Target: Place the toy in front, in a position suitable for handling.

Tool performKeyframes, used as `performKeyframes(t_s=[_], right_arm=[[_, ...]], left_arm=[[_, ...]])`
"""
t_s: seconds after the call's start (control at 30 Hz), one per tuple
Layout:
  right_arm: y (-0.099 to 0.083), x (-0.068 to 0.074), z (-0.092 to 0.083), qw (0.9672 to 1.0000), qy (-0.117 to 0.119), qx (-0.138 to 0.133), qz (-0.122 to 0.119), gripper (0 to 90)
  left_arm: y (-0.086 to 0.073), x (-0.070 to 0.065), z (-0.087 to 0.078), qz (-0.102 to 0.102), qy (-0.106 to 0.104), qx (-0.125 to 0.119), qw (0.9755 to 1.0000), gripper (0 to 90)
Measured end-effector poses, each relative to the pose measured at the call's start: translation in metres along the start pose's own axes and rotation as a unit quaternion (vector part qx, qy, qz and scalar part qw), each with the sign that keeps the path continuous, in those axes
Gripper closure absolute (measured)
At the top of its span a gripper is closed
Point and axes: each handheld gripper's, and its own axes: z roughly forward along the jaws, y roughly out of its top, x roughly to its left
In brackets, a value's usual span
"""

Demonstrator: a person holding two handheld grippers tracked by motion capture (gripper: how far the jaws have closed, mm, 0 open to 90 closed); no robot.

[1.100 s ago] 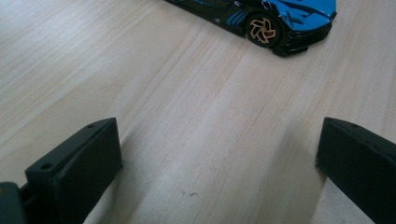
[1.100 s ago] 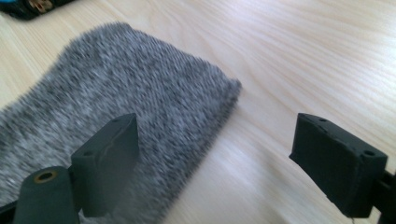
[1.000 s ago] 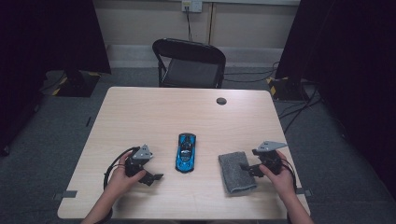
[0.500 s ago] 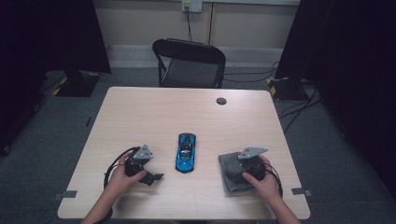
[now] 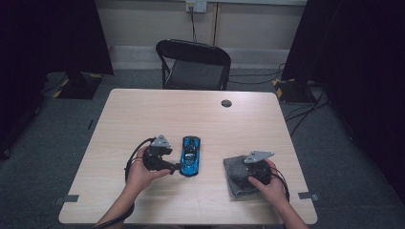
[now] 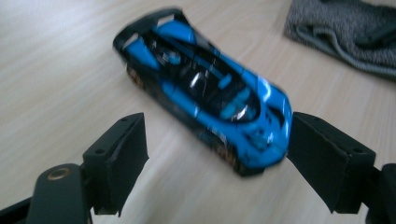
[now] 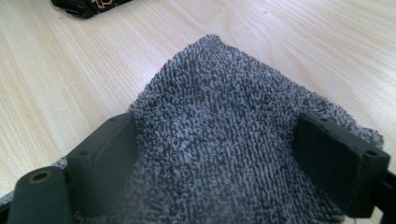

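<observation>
At this point the job looked barely started: judging by the layout, the car was to be held and wiped with the cloth, and neither thing had left the bench (image 5: pixel 143 109).

On the left, the left gripper (image 5: pixel 175 167) had just been closing its fingers (image 6: pixel 119 161), yet they stood apart around the tail of the blue toy car (image 5: pixel 190 155), one finger at its rear corner and the other clear of it, with no grip made.

The car lay flat on its wheels near the middle of the bench, glossy blue with black panels.

On the right, the right gripper (image 5: pixel 243 179) straddled the grey terry cloth (image 5: pixel 232 172), its fingers (image 7: pixel 105 161) spread around a raised fold, the cloth bulging between them.
</observation>
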Motion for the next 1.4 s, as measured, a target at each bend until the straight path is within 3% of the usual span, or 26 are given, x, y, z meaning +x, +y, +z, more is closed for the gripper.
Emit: performKeyframes(t_s=[0.3,0.63,0.73,1.03,1.2,1.3,1.4], right_arm=[[-0.001,0.0,0.0,1.0,0.0,-0.003,0.0,13.4],[0.0,0.0,0.0,1.0,-0.001,-0.001,0.0,13.4],[0.0,0.0,0.0,1.0,-0.001,-0.001,0.0,13.4],[0.0,0.001,0.0,1.0,-0.002,0.0,0.0,13.4],[0.0,0.001,0.0,1.0,-0.003,0.0,0.0,13.4],[0.0,0.001,0.0,1.0,-0.003,0.0,0.0,13.4],[0.0,0.001,0.0,1.0,-0.003,0.001,-0.001,13.4]], left_arm=[[0.012,-0.006,0.028,-0.024,0.031,0.007,0.9992,17.7],[0.022,-0.016,0.036,-0.009,0.067,0.019,0.9975,16.0],[0.023,-0.019,0.041,-0.007,0.087,0.025,0.9959,15.7],[0.023,-0.027,0.053,-0.008,0.091,0.016,0.9957,15.5],[0.025,-0.029,0.053,0.001,0.118,0.015,0.9929,15.8],[0.025,-0.029,0.052,-0.008,0.125,0.012,0.992,15.7],[0.024,-0.029,0.053,-0.012,0.145,0.025,0.9891,15.8]])
